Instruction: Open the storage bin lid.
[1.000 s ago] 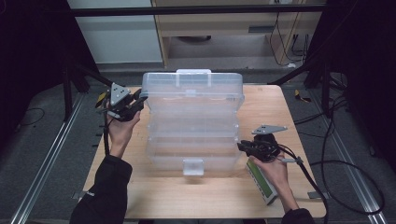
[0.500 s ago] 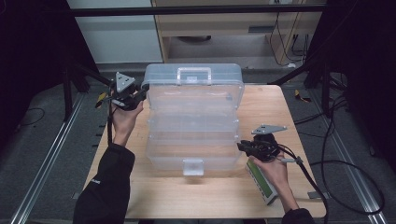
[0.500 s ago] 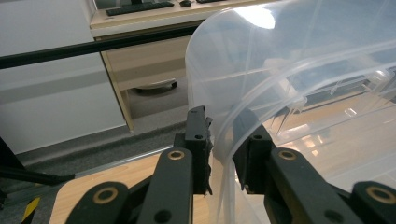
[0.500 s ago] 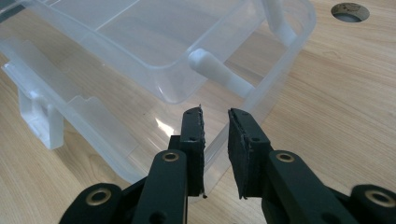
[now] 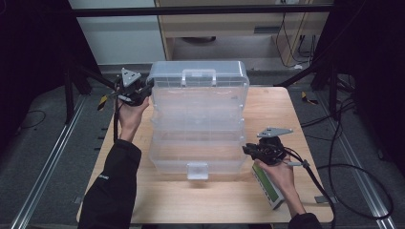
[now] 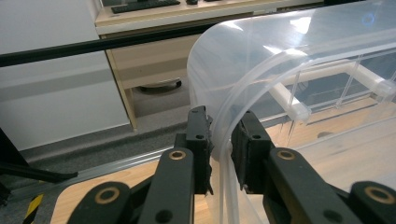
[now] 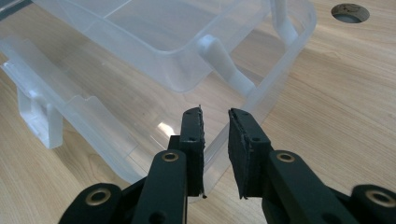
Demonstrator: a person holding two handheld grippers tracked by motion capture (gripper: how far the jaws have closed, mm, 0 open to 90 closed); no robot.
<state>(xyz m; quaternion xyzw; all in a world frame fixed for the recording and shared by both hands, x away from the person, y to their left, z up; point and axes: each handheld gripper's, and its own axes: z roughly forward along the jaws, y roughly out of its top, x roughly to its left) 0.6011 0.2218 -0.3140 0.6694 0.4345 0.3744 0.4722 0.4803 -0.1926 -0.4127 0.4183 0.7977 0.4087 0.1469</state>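
Wooden table: clear organiser box unlabelled; green-faced device unreadable.

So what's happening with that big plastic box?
A person at a wooden table is working a clear box with a claw in each hand. The left claw grips the rim of the raised lid at its far left corner. The right claw straddles the base's near right corner; whether it is clamped is unclear. A green device lies under the right hand.
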